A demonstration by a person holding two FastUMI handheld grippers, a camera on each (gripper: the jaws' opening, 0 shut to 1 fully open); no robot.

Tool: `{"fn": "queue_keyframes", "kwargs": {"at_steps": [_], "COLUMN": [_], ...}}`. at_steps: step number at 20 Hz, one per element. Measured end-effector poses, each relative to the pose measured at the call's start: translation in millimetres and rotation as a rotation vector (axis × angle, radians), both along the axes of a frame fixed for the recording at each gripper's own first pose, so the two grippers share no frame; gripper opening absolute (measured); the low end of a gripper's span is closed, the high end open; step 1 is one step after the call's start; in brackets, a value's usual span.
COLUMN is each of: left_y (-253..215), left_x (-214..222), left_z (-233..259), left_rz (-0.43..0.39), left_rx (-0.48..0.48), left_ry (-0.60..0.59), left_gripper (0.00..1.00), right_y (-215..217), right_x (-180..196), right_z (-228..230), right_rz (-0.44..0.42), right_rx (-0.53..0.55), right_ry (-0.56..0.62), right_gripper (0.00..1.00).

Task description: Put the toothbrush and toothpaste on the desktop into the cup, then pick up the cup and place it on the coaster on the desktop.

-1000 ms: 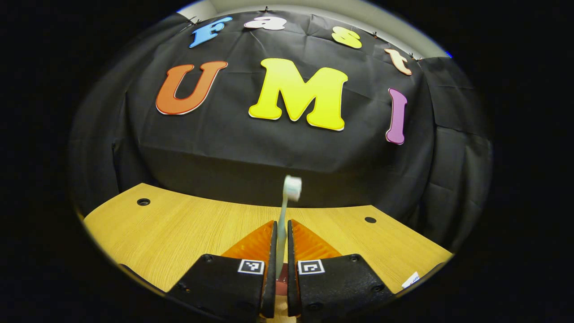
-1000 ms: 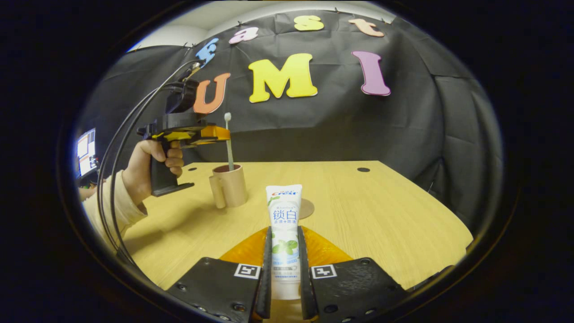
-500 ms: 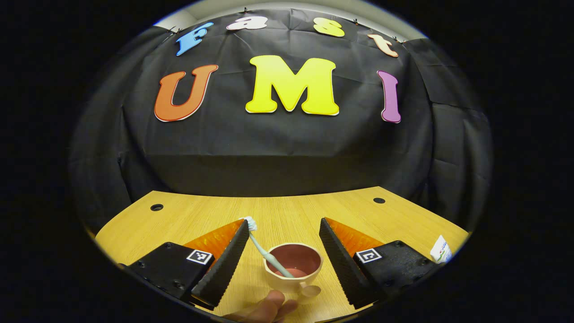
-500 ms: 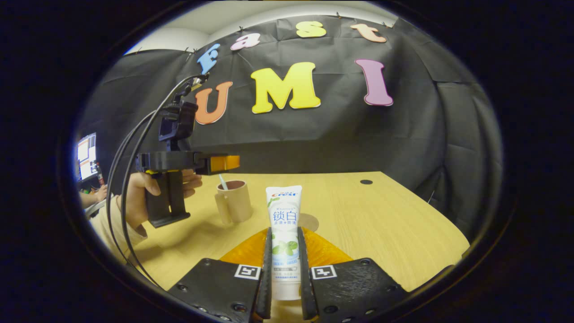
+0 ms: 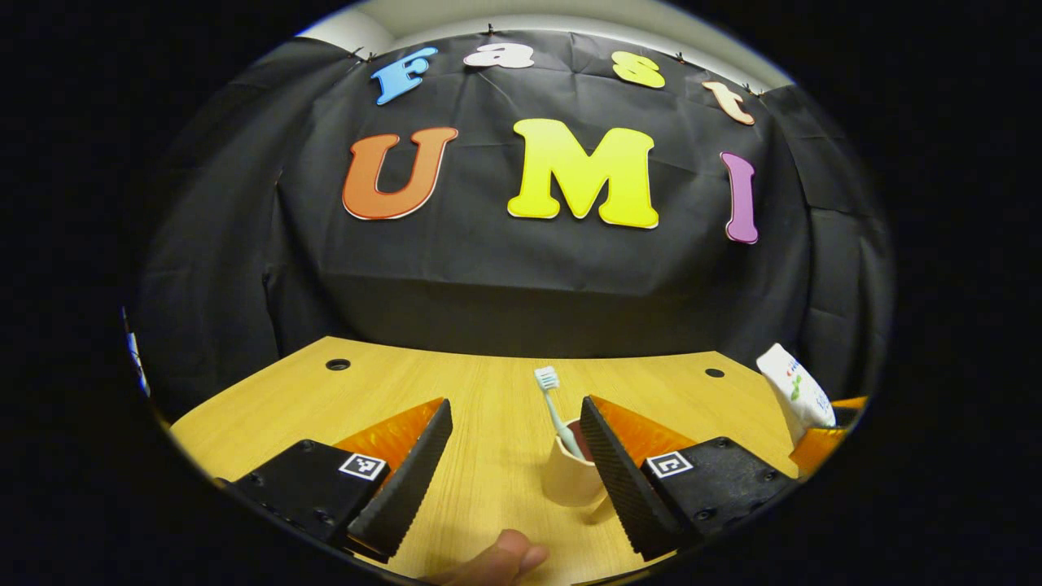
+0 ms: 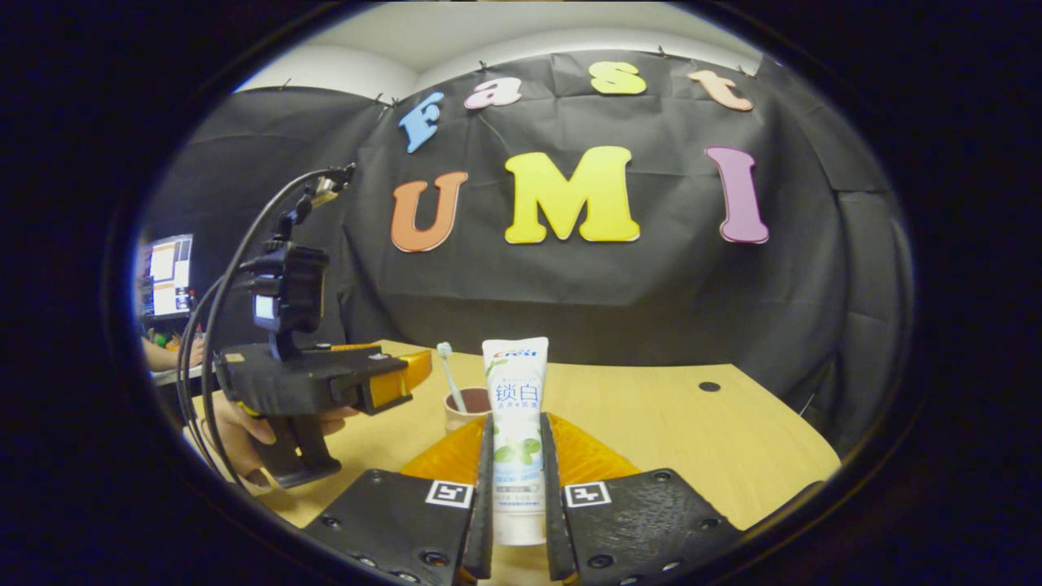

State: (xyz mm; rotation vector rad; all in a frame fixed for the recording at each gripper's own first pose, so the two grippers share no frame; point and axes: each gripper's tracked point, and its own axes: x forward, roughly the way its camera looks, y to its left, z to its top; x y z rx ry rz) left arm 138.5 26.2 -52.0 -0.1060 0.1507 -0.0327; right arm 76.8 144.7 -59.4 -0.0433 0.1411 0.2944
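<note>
left jaws apart | right jaws clamp one toothpaste [image 6: 516,407] | one toothbrush [image 5: 555,409] in one cup [image 5: 570,480]

Tabletop [image 5: 488,480] looks like matt wood grain, cup [image 5: 567,482] is smooth matt plastic, toothpaste tube [image 6: 515,407] glossy plastic, wall's wrinkly cloth.

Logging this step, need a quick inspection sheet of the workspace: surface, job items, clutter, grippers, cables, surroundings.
Surface: wooden desktop, round holes near the back edge.
Job's things: toothbrush leaning in the cup, head up; toothpaste upright between the right gripper's fingers; coaster: nothing seen.
Clutter: nothing seen.
Grippers: left gripper open, beside the cup; right gripper shut on toothpaste.
Cables: black cables looping from the left gripper.
Surroundings: black cloth wall; monitor at left.
</note>
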Motion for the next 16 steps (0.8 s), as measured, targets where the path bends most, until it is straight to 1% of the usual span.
{"fn": "queue_keyframes", "kwargs": {"at_steps": [1,3,4,5,6,8,10,11,12,13,16], "left_y": [7,18,21,24,28,33,31,30,31,32,38], "left_x": [-6,-14,-15,-16,-18,-22,-24,-26,-26,-28,-27], "left_z": [-2,-9,-15,-18,-20,-23,-25,-25,-27,-26,-30], "left_rz": [0.011,0.024,0.02,0.019,0.028,0.037,0.03,0.025,0.026,0.025,0.03], "left_rx": [0.008,0.005,0.0,0.0,-0.002,-0.004,-0.012,-0.016,-0.021,-0.025,-0.035], "left_ry": [-0.005,-0.004,-0.001,0.003,0.006,0.003,0.004,0.006,0.005,0.004,0.008], "left_gripper": [0.99,0.99,0.99,0.99,1.0,1.0,1.0,1.0,1.0,1.0,0.99], "right_y": [9,25,33,38,42,51,62,68,71,73,83], "right_x": [8,25,34,46,57,78,97,105,112,117,126], "right_z": [3,17,23,28,34,40,41,41,43,44,37], "right_rz": [0.012,0.027,0.032,0.033,0.027,0.024,0.033,0.036,0.034,0.026,0.021], "right_rx": [0.003,0.019,0.027,0.027,0.026,0.038,0.064,0.067,0.062,0.051,0.024], "right_ry": [-0.003,-0.027,-0.044,-0.058,-0.069,-0.064,-0.031,-0.021,-0.022,-0.031,-0.033], "right_gripper": [0.29,0.29,0.23,0.28,0.28,0.28,0.29,0.28,0.31,0.28,0.28]}}
